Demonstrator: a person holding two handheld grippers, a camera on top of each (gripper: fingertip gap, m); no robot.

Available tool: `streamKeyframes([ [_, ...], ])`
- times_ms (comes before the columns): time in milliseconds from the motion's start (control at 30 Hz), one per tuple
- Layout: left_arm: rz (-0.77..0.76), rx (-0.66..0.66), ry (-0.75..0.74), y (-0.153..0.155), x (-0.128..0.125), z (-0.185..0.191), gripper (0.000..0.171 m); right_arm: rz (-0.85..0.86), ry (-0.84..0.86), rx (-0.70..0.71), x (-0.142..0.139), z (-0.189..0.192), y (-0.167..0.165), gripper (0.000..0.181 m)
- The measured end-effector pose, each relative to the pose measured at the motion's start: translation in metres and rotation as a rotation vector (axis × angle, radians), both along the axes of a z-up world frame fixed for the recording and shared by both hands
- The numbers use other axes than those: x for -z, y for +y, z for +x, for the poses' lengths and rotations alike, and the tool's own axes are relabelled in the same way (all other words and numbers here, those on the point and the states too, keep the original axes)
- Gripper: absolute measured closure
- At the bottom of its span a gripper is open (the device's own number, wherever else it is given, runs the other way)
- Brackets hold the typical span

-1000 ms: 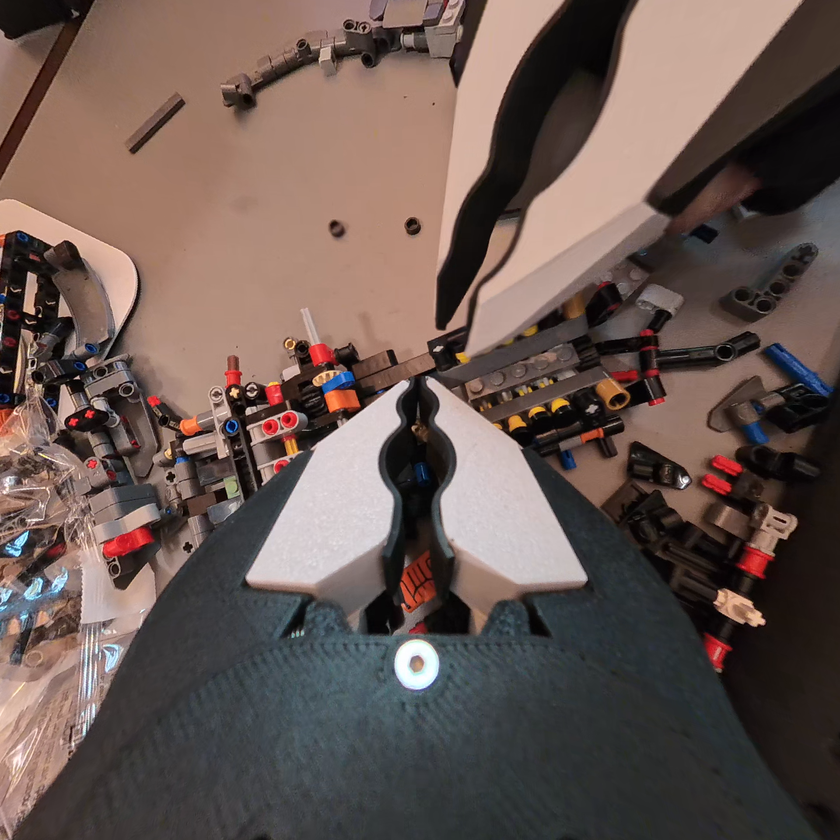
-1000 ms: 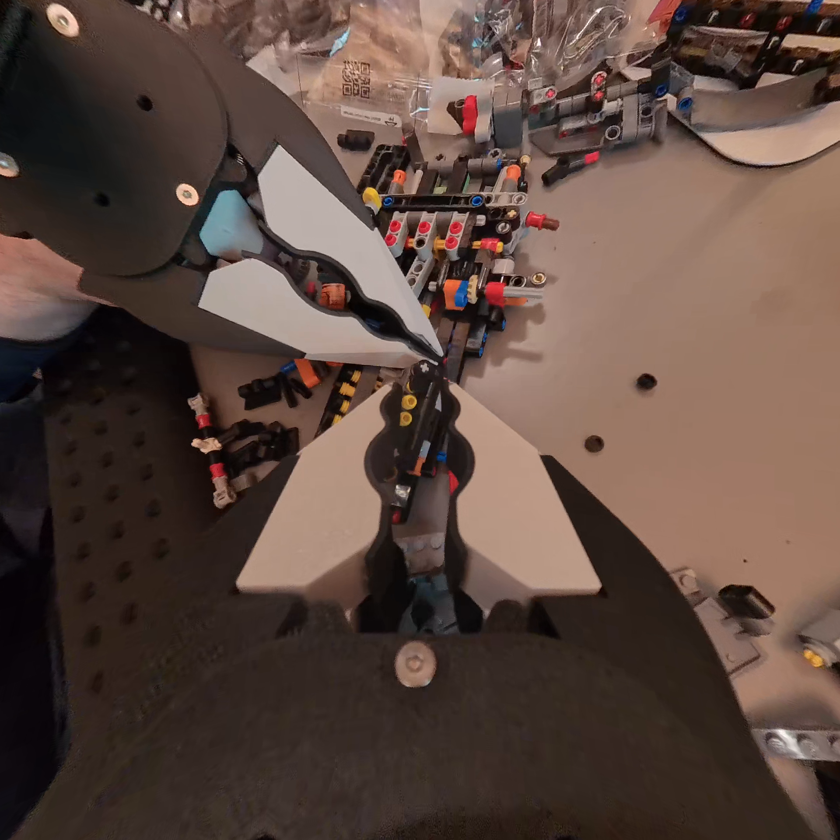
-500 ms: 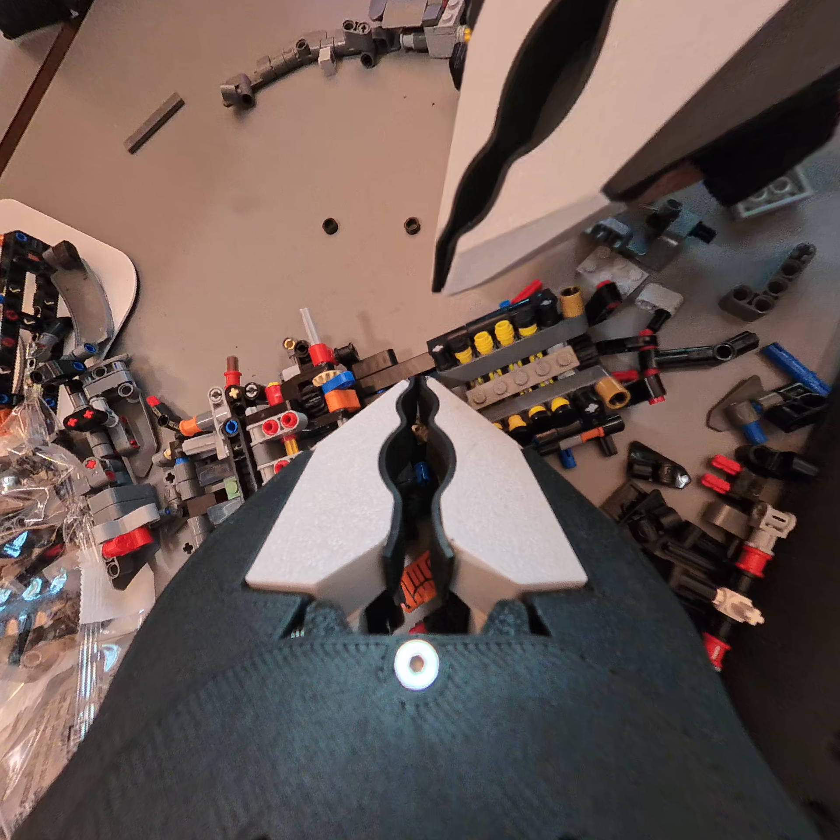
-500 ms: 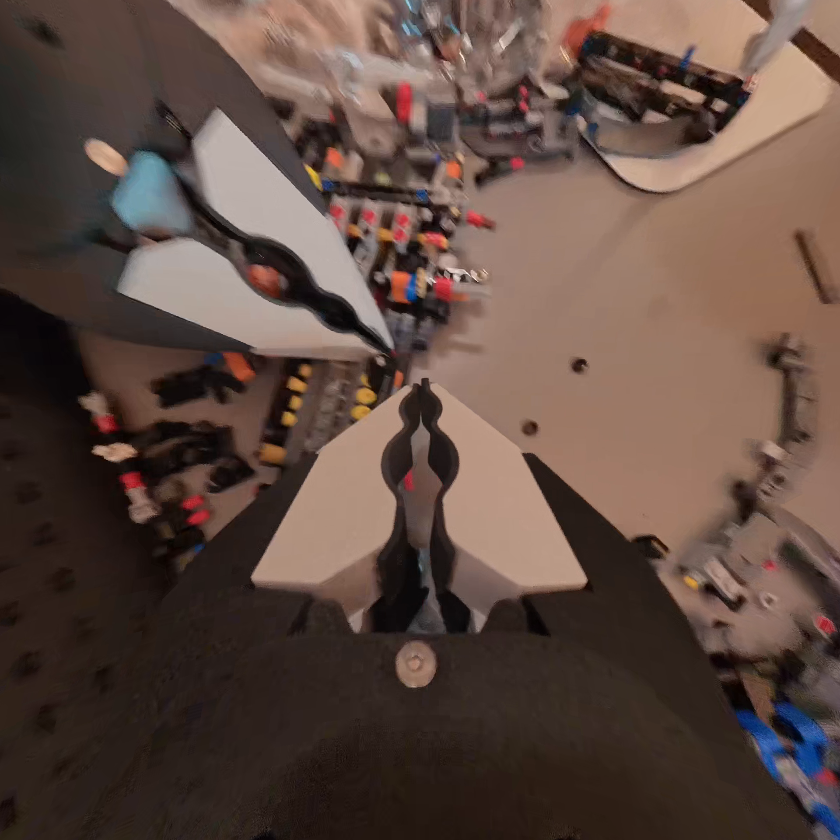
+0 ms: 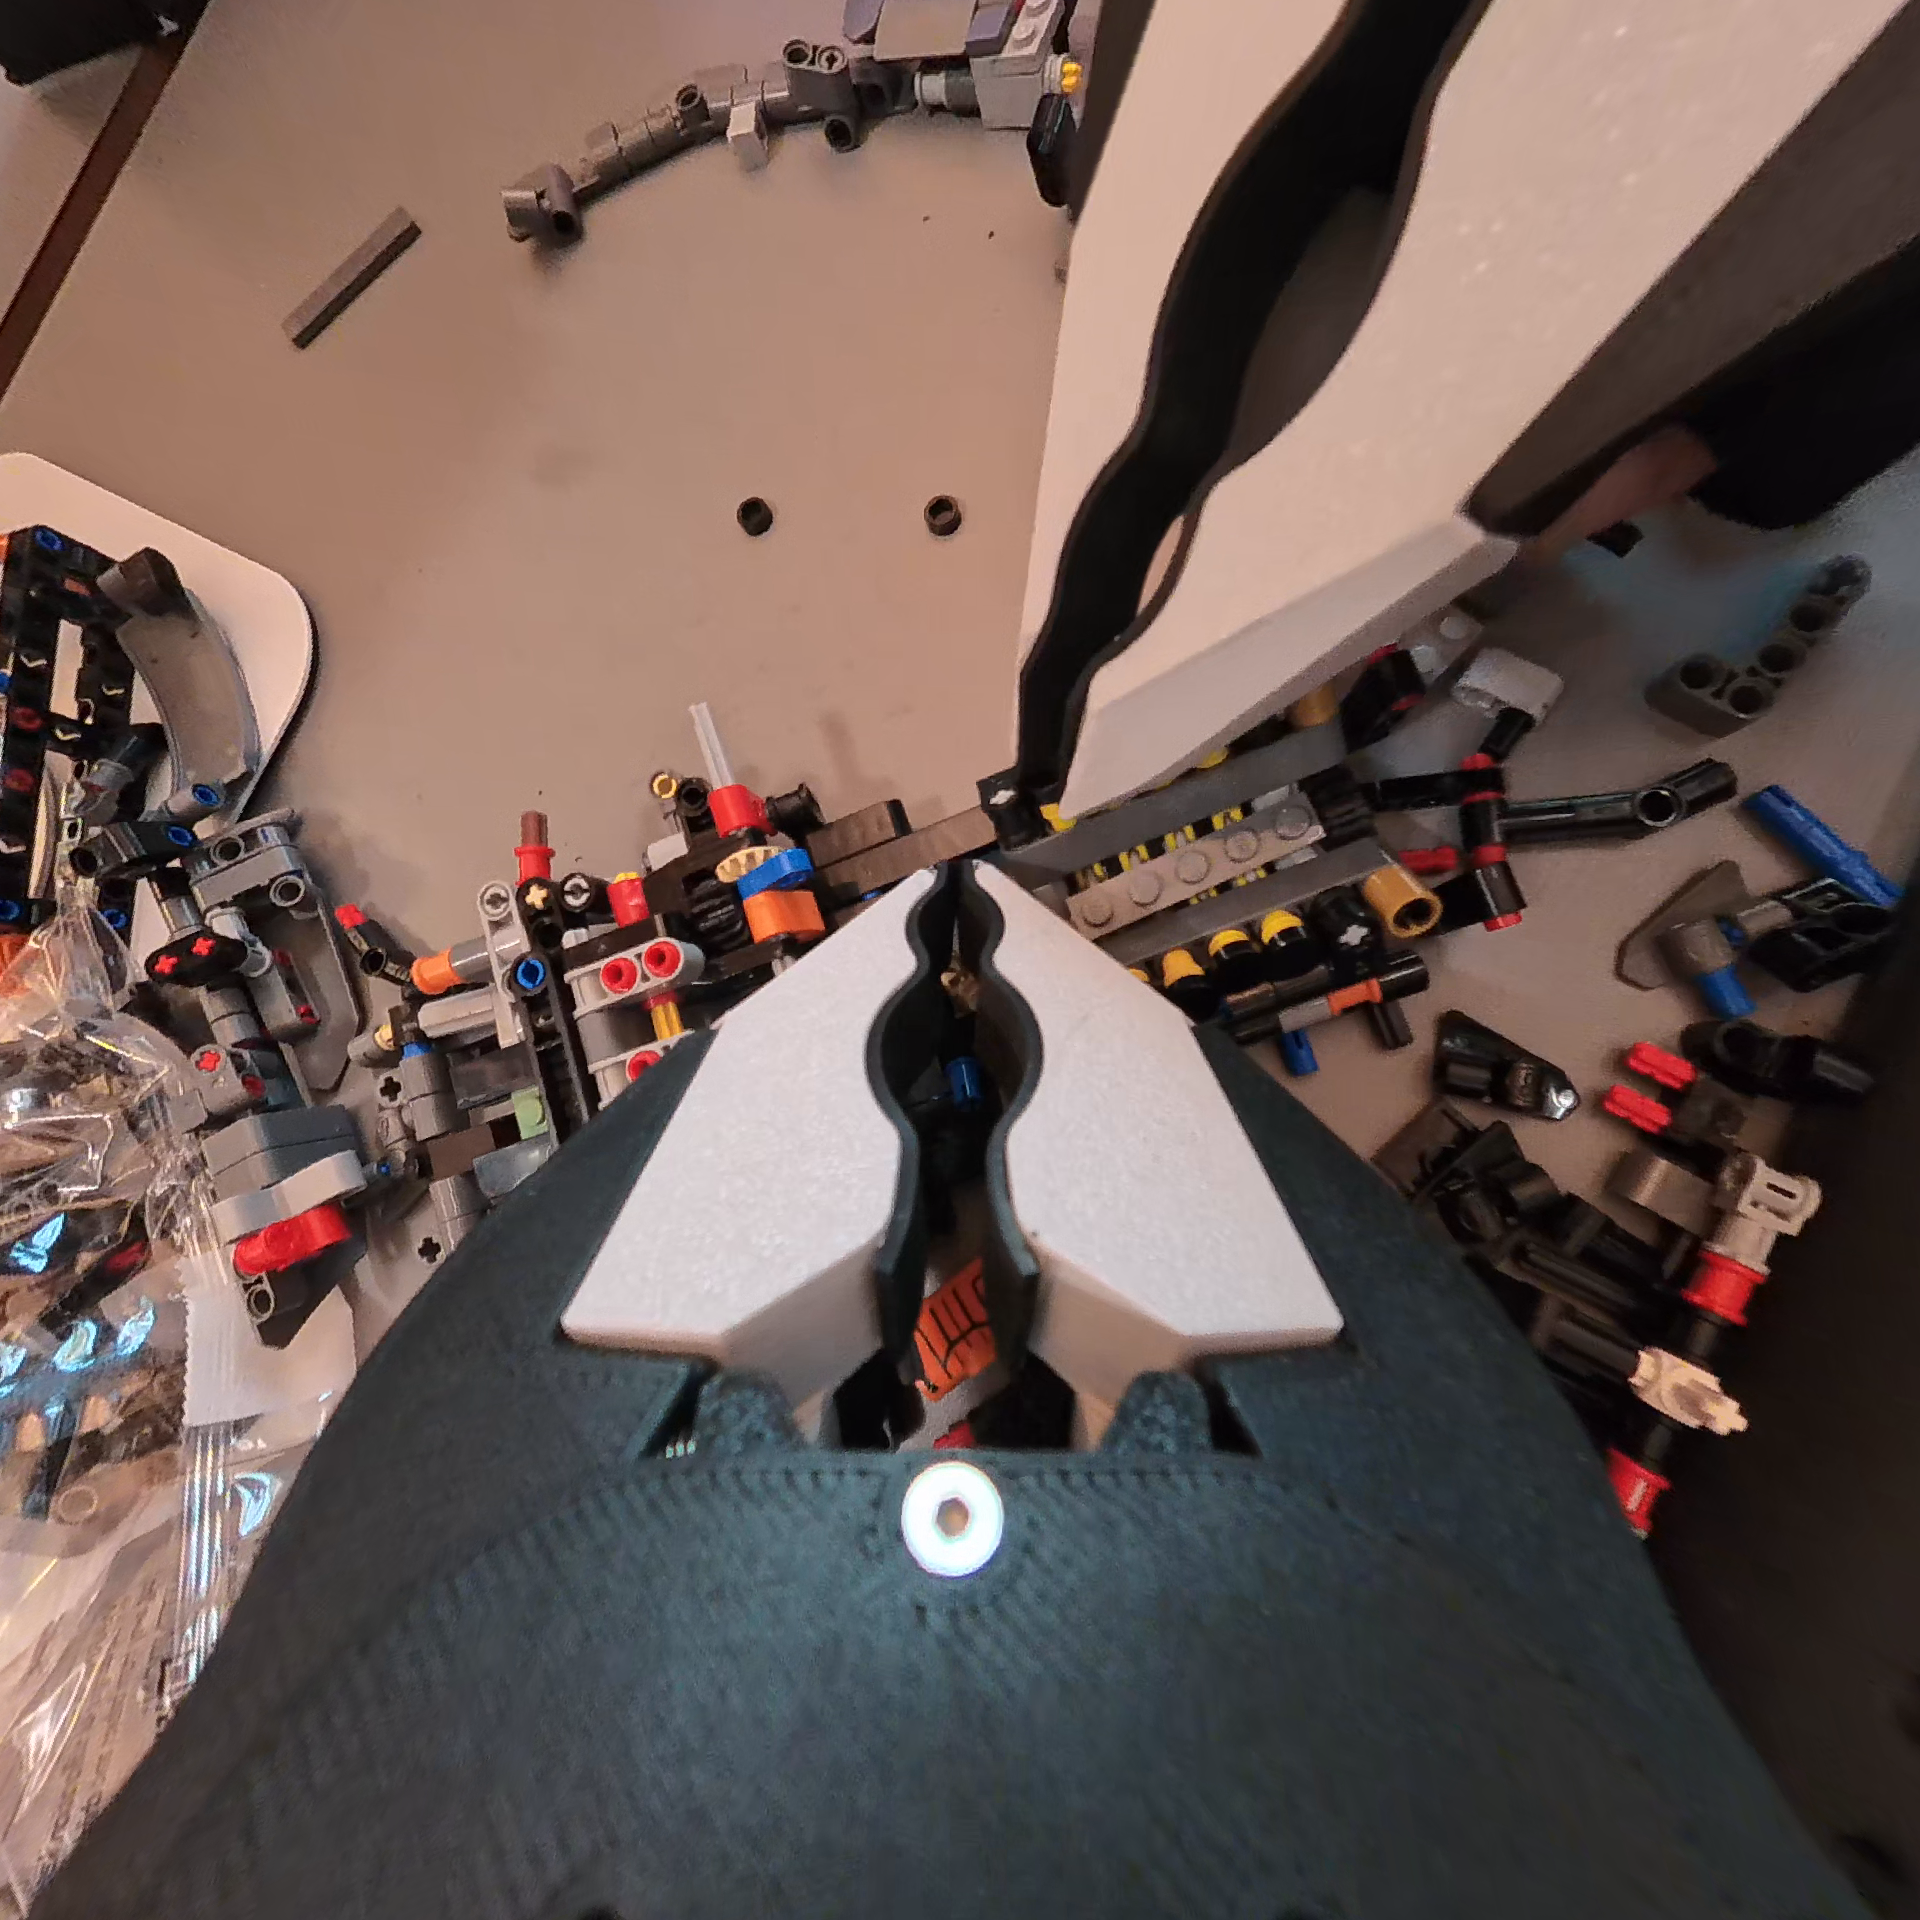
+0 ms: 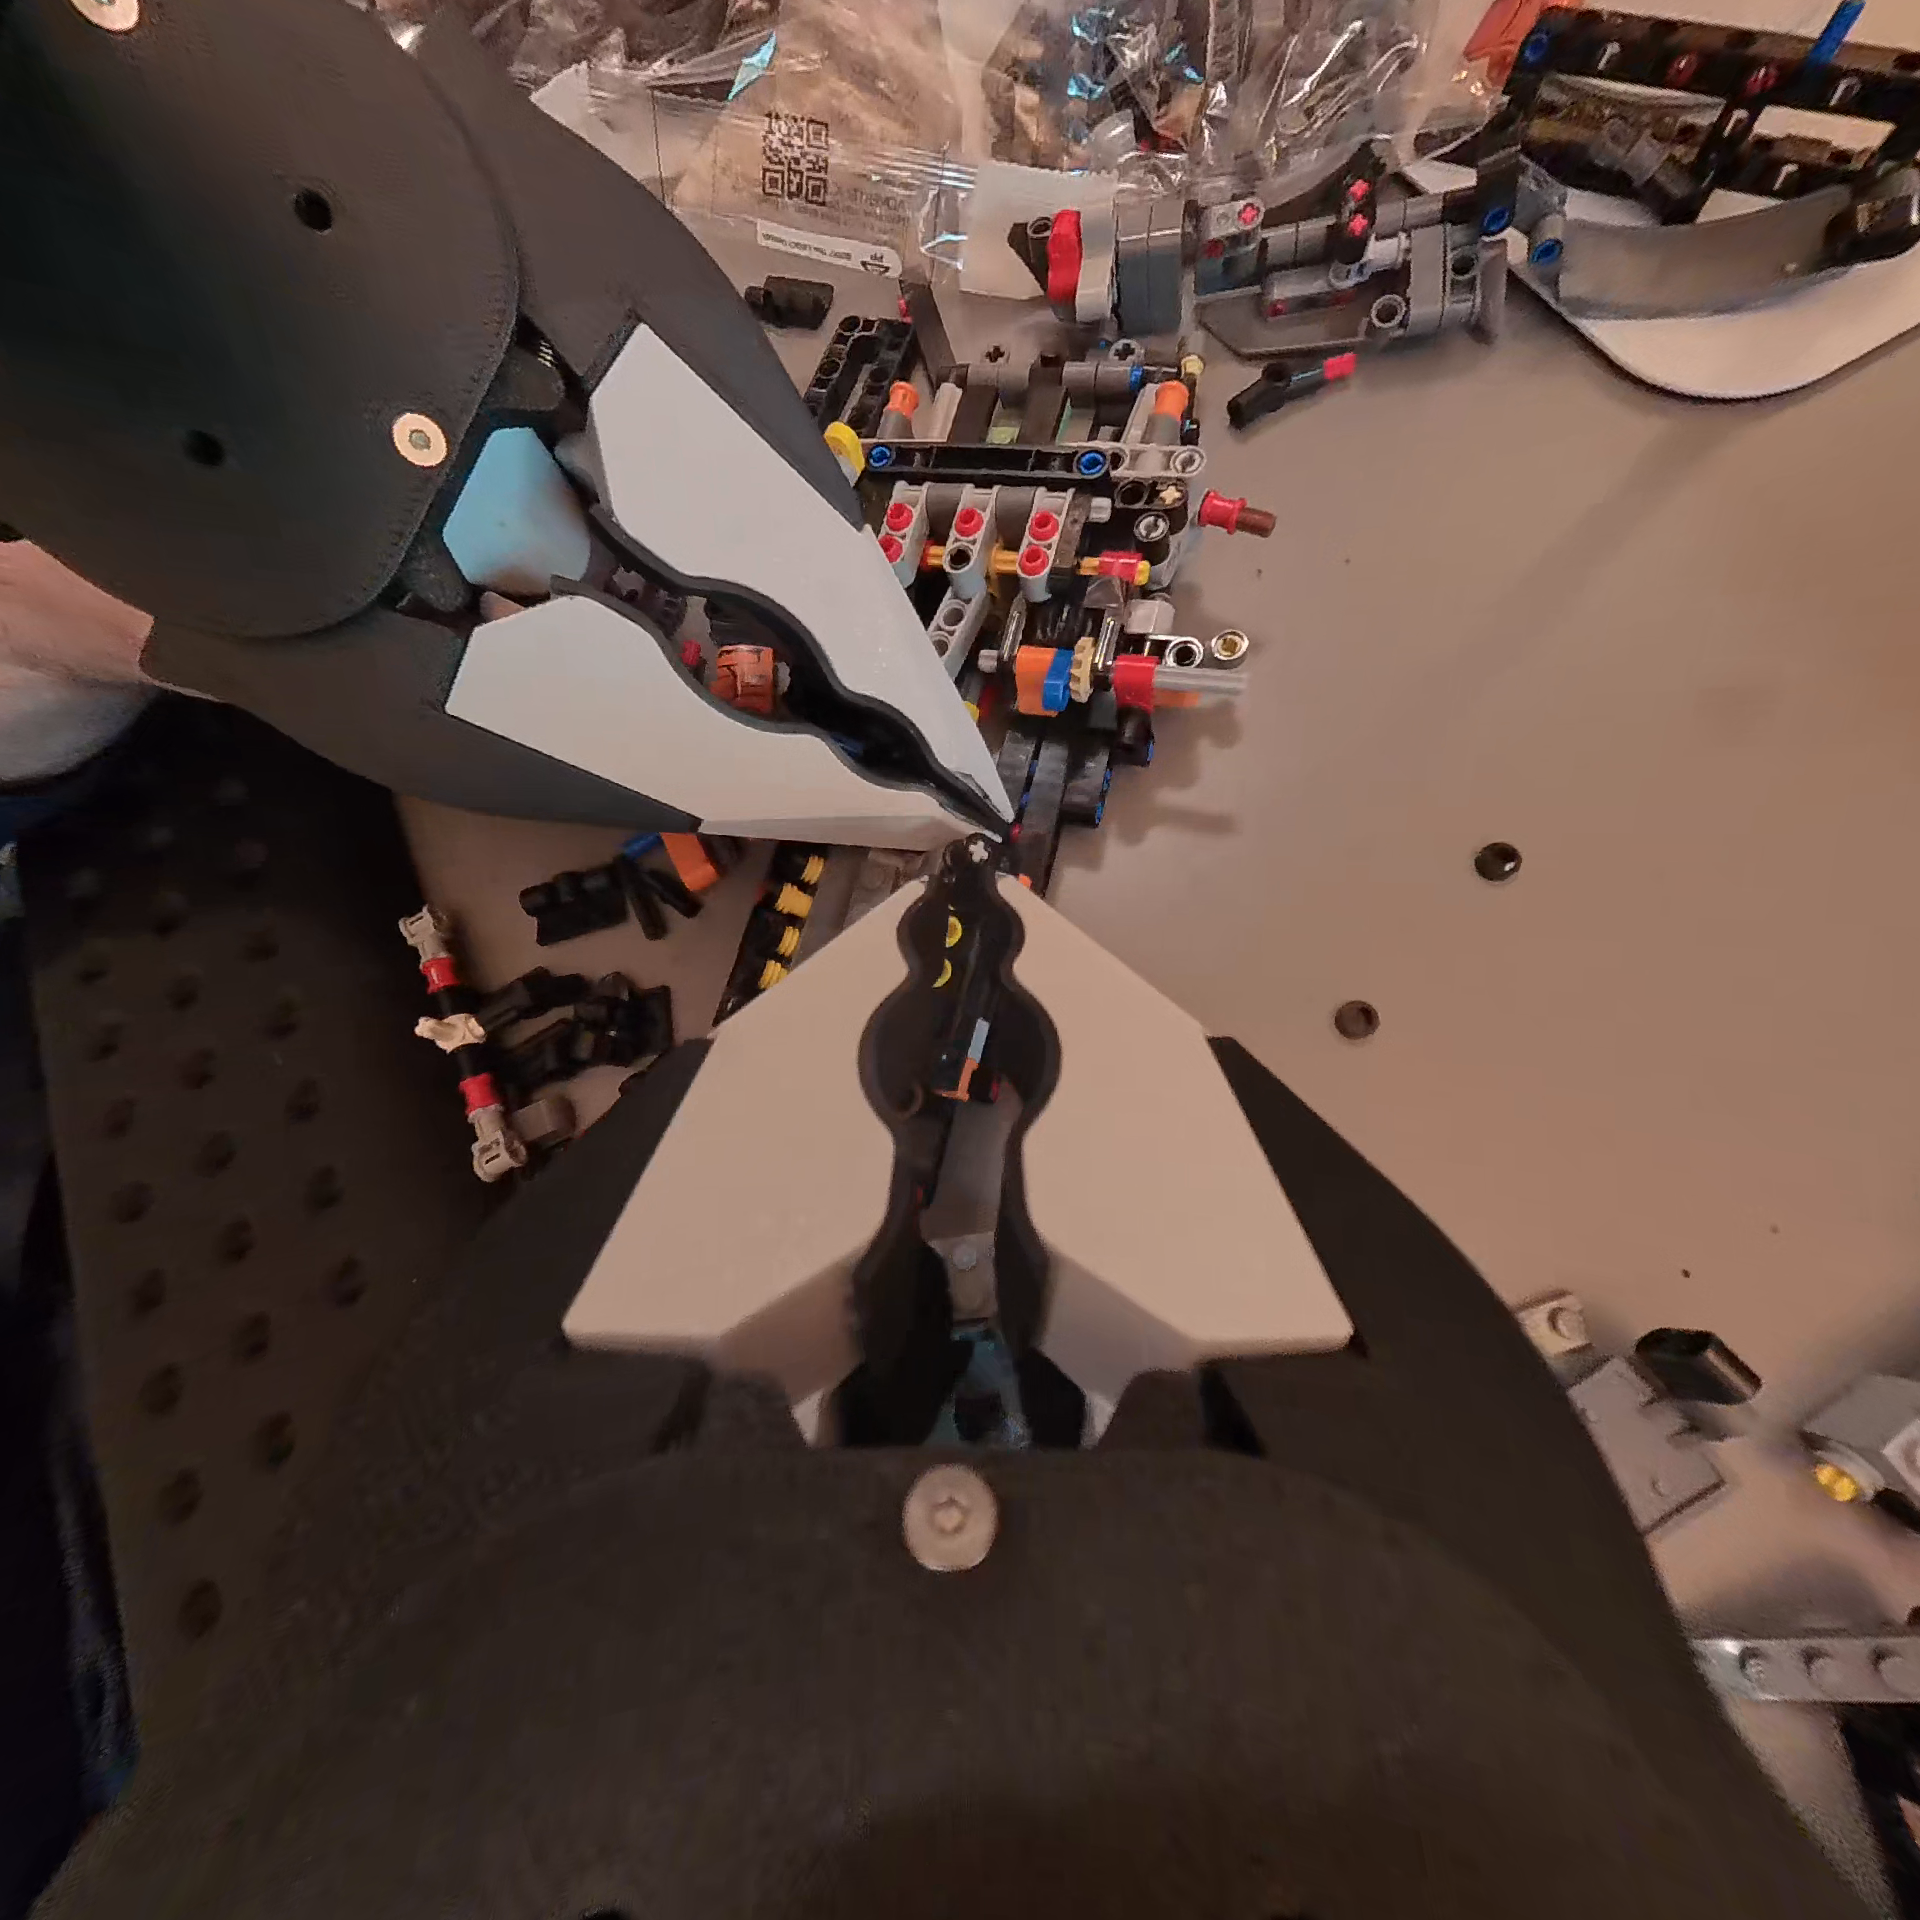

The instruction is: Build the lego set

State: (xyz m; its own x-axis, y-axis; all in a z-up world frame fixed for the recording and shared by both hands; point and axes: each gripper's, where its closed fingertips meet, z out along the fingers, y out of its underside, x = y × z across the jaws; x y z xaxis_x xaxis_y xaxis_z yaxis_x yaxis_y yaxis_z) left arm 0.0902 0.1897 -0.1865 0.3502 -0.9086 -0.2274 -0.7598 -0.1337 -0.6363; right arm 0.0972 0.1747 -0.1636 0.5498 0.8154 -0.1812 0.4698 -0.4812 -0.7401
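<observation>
A long lego technic assembly (image 5: 727,914) lies across the grey table; it also shows in the right wrist view (image 6: 1039,520). Its right part is a grey section with yellow pins (image 5: 1195,883), ending in a black piece with a white cross (image 6: 978,852). My left gripper (image 5: 956,868) is shut, its tips resting on the black beam at the middle of the assembly; it also shows in the right wrist view (image 6: 992,826). My right gripper (image 6: 977,878) is shut on the black cross piece, and comes down from the upper right in the left wrist view (image 5: 1039,800). The two grippers' tips almost touch.
Clear bags of parts (image 5: 62,1195) and a white tray (image 5: 260,623) holding a black frame lie at the left. Several loose black, red and blue parts (image 5: 1558,1247) lie right. A grey curved chain (image 5: 665,135) lies far off. A black perforated mat (image 6: 156,1143) borders the table. The tips of both grippers are at nearly the same place. From either gripper's tips it is about 20 cm to the grey curved chain (image 5: 665,135).
My right gripper lifted up and away from the grey section half a second ago and has come back down onto its black end. My left gripper has not moved.
</observation>
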Motion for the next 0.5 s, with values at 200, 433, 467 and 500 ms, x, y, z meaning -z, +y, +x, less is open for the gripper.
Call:
streamKeyframes([
  [200,-0.001,-0.005,-0.002,0.001,0.000,0.000,0.171,-0.058,0.065,0.027,0.000,0.001,0.001,0.180],
  [433,-0.002,-0.005,-0.006,0.001,0.000,0.000,0.171,-0.110,0.148,0.075,-0.002,0.004,0.004,0.180],
  [467,-0.002,-0.002,-0.008,0.001,0.000,0.000,0.171,-0.048,0.100,0.111,-0.003,0.011,0.010,0.181],
  [500,-0.002,-0.001,-0.010,0.001,0.000,0.000,0.171,0.043,0.025,0.123,-0.006,0.018,0.014,0.181],
])
